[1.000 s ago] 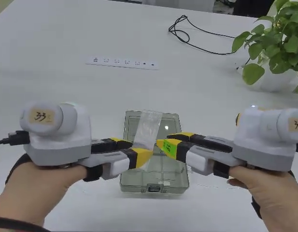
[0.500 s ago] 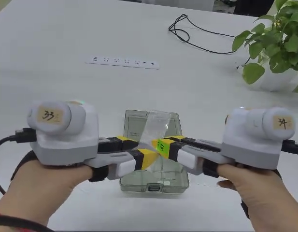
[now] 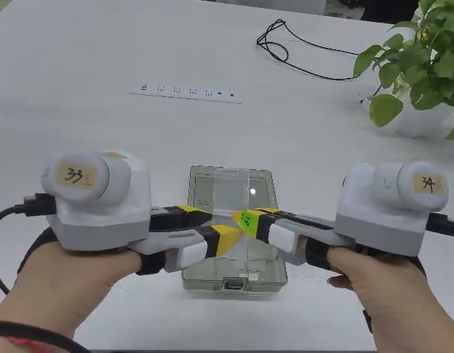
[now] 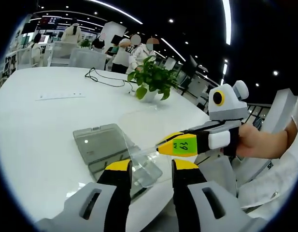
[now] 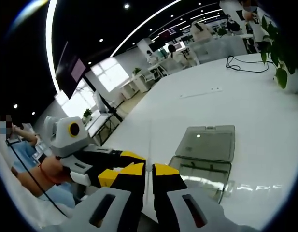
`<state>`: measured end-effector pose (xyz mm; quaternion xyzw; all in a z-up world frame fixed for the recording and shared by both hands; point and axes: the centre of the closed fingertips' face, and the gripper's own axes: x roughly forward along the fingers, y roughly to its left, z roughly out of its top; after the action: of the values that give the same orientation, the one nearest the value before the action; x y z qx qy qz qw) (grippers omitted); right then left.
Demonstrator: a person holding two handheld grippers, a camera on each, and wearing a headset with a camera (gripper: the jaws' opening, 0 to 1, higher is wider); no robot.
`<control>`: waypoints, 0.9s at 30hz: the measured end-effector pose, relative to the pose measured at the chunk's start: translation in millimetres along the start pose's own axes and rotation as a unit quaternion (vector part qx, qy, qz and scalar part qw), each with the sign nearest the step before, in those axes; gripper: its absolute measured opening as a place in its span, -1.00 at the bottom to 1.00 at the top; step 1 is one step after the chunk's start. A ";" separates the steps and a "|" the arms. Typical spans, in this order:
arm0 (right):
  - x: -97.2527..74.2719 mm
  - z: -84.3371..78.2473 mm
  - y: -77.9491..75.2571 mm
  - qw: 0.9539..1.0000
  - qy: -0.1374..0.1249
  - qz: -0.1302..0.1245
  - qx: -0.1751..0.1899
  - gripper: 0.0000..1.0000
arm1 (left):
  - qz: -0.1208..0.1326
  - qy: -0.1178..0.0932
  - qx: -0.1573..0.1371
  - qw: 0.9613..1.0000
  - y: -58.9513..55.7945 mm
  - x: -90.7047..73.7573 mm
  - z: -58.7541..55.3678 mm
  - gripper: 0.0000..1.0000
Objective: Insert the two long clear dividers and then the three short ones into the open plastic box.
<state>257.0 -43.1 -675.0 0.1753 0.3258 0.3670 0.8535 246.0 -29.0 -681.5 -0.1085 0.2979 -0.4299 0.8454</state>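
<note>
The open clear plastic box (image 3: 265, 276) lies on the white table with its lid (image 3: 203, 185) folded back; it also appears as the box (image 4: 98, 145) and the box (image 5: 206, 154). A clear divider (image 3: 230, 193) hangs over the box between the two grippers. My right gripper (image 3: 245, 219) is shut on the divider's edge, which appears as a thin line (image 5: 151, 140) between its jaws (image 5: 149, 169). Opposite it, my left gripper (image 3: 215, 224) is open, and the divider (image 4: 139, 162) reaches into the gap between its jaws (image 4: 151, 166). The two grippers' tips nearly touch.
A white power strip (image 3: 186, 93) lies farther back on the table. A black cable (image 3: 293, 48) curls at the far edge. A potted plant (image 3: 421, 66) stands at the right. People sit at other tables in the background (image 4: 134, 48).
My right gripper came in from the right and closed on the divider that the left gripper held. The divider has dropped from upright to flatter over the box.
</note>
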 end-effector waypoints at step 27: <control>-15.1 10.4 -54.8 0.991 0.075 -0.097 0.046 -0.87 | -0.020 0.036 0.109 0.993 33.6 -26.8 -29.8 0.38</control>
<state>284.3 -91.6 -690.4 0.1540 0.4212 0.2789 0.8492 238.4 14.7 -709.1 -0.0059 0.2772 -0.4801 0.8322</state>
